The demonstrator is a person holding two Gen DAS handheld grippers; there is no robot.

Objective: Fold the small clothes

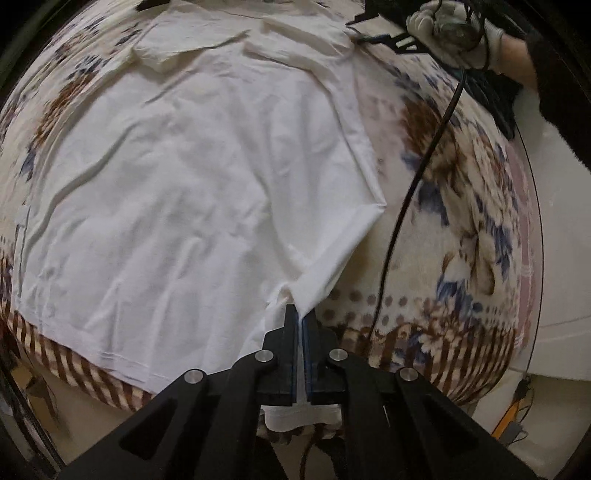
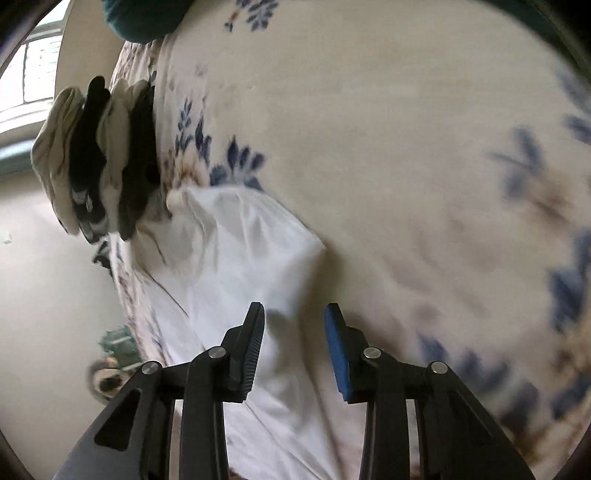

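Observation:
A white T-shirt (image 1: 192,184) lies spread flat on a flowered blanket (image 1: 461,177). My left gripper (image 1: 300,314) points down at the shirt's near right side and is shut on a pinch of white cloth at the sleeve's corner. In the left wrist view my right gripper (image 1: 369,37) reaches the shirt's far right edge, held by a gloved hand (image 1: 443,33). The right wrist view is blurred: my right gripper (image 2: 294,314) stands open just above a folded white edge of the shirt (image 2: 251,251). Its pads do not press the cloth.
A black cable (image 1: 406,203) trails over the blanket right of the shirt. White and dark folded items (image 2: 96,158) sit bunched at the bed's edge beside the shirt's corner. Pale floor (image 2: 48,295) lies beyond that edge, with a small object (image 2: 110,369) on it.

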